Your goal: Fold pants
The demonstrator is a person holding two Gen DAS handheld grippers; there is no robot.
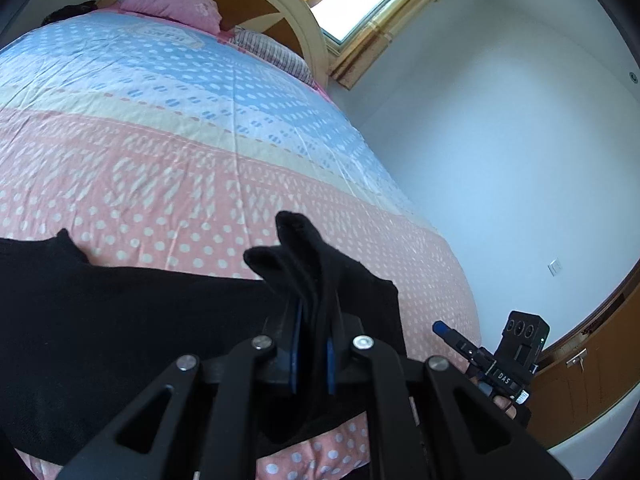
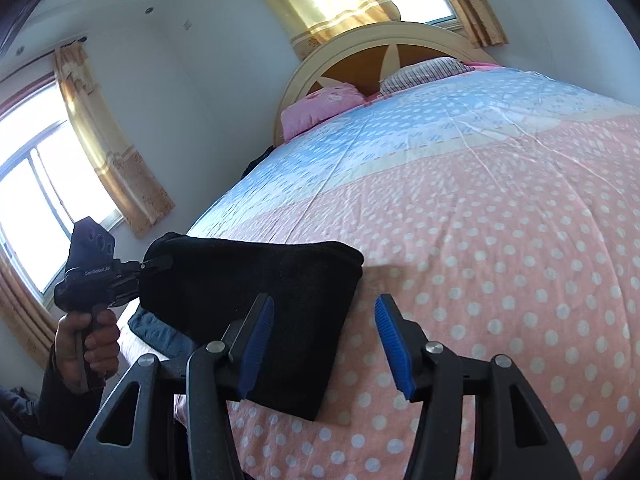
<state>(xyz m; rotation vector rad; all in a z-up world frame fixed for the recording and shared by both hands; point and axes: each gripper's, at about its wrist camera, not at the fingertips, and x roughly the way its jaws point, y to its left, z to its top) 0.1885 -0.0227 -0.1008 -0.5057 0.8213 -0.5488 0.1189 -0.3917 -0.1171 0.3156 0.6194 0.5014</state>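
Note:
Black pants lie folded on the pink dotted bedspread near the bed's front edge. My left gripper is shut on a bunched edge of the pants, which sticks up between the blue pads. In the right wrist view the pants form a thick folded bundle, with its left end lifted by the left gripper. My right gripper is open and empty, just in front of the bundle's right edge. The right gripper also shows in the left wrist view.
The bed has a pink and blue patterned cover. A pink pillow and a striped pillow lie by the headboard. A blue-grey garment lies under the pants at the bed's left edge. Windows with yellow curtains are behind.

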